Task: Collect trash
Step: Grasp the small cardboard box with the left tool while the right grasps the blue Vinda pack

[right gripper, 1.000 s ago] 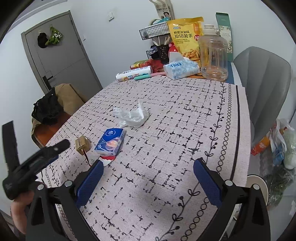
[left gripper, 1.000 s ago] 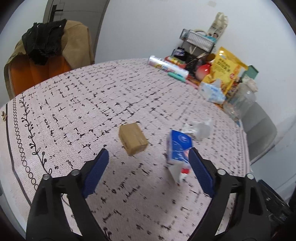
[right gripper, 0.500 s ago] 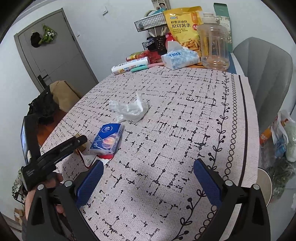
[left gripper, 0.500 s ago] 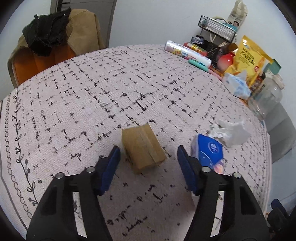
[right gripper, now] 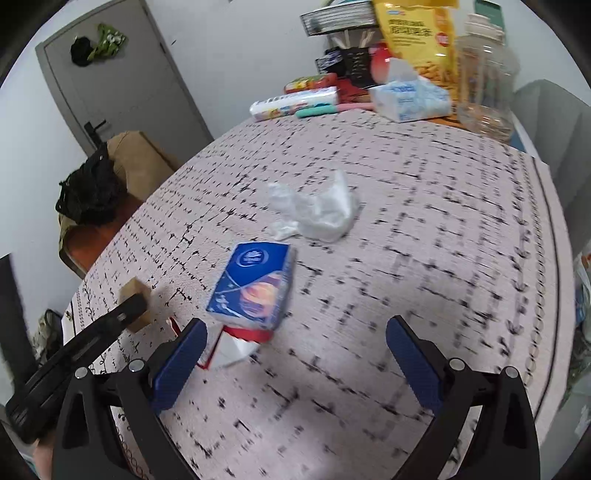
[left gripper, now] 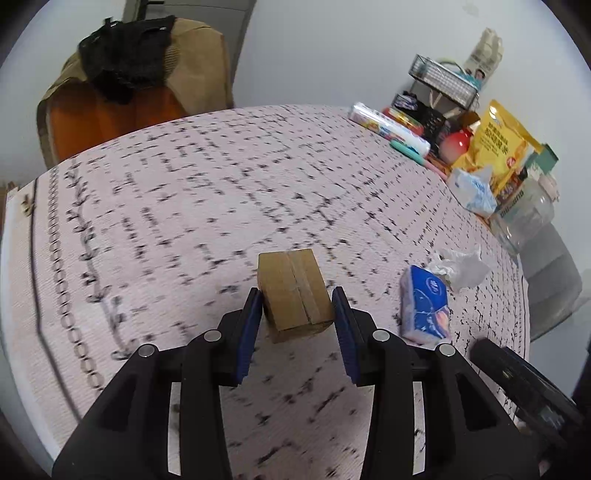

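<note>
A small brown cardboard box [left gripper: 293, 290] sits between the pads of my left gripper [left gripper: 297, 321], which is shut on it; it also shows in the right wrist view [right gripper: 133, 291] under the left gripper's finger. A blue tissue packet [right gripper: 253, 286] lies on the table [right gripper: 424, 229] on top of a red-and-white wrapper [right gripper: 231, 345]. A crumpled white tissue [right gripper: 316, 210] lies beyond it. My right gripper [right gripper: 295, 363] is open and empty, just in front of the packet. The packet [left gripper: 424, 304] and tissue [left gripper: 461, 267] show right of the box.
At the table's far end stand a yellow snack bag [right gripper: 417, 35], a clear jug [right gripper: 484, 77], a tissue pack [right gripper: 410, 98], a wire basket [left gripper: 443, 79] and a wrapped roll [right gripper: 293, 103]. An orange chair with clothes [left gripper: 125, 96] stands behind; a grey chair [right gripper: 554, 122] on the right.
My left gripper moved forward and closed on the cardboard box. My right gripper moved in closer to the blue tissue packet and stayed open.
</note>
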A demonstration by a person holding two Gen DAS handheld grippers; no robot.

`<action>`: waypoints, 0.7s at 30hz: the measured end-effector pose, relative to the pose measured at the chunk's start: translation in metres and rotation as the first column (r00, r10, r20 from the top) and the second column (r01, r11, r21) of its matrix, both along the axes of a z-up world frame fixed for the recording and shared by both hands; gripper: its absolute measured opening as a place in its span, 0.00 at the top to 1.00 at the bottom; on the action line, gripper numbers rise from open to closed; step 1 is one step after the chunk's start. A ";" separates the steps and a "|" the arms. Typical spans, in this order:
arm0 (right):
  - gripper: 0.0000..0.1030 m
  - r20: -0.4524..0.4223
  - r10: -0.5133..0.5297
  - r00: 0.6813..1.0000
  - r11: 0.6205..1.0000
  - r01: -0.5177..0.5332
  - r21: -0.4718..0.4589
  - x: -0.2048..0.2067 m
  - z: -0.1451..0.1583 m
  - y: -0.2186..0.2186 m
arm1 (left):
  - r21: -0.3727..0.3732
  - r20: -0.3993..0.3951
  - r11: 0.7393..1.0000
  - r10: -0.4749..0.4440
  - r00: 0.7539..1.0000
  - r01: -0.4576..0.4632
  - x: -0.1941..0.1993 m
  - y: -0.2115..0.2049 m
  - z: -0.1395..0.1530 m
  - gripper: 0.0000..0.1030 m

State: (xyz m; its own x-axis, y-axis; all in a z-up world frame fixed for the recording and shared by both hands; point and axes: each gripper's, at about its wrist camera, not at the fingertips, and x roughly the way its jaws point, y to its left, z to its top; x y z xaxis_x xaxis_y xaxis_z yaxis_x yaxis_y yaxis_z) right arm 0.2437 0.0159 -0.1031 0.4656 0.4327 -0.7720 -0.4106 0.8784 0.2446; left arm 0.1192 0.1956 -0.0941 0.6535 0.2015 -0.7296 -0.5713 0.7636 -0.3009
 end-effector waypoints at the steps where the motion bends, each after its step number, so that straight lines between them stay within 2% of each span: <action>1: 0.08 -0.003 0.006 1.000 1.000 -0.006 -0.008 0.003 -0.002 0.007 | -0.004 0.005 1.000 0.008 1.000 -0.008 -0.006 0.003 0.001 0.62; 10: 0.08 -0.077 0.018 0.997 0.998 -0.022 -0.061 0.033 -0.018 0.050 | -0.024 0.032 0.999 0.050 0.998 -0.049 -0.038 0.019 0.002 0.62; 18: 0.07 -0.094 -0.001 0.996 0.973 -0.021 -0.232 0.050 -0.029 0.078 | -0.027 0.044 0.998 0.052 0.998 -0.051 -0.044 0.020 0.004 0.62; 19: 0.10 -0.089 0.004 0.996 0.969 -0.025 -0.244 0.050 -0.029 0.080 | -0.028 0.044 0.998 0.052 0.998 -0.050 -0.045 0.020 0.004 0.62; 20: 0.25 -0.076 0.006 0.997 0.967 -0.025 -0.253 0.050 -0.028 0.081 | -0.028 0.044 0.998 0.051 0.998 -0.050 -0.046 0.019 0.004 0.62; 21: 0.48 -0.060 0.005 0.998 0.966 -0.021 -0.259 0.050 -0.025 0.081 | -0.028 0.045 0.998 0.051 0.998 -0.050 -0.046 0.019 0.005 0.62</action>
State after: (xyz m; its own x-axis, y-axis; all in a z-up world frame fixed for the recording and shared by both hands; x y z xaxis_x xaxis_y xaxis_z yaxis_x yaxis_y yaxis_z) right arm 0.2932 0.0967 -0.1280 0.4119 0.2197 -0.8844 -0.4143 0.9095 0.0330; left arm 0.0728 0.2145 -0.0894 0.6760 0.2157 -0.7046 -0.5940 0.7254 -0.3479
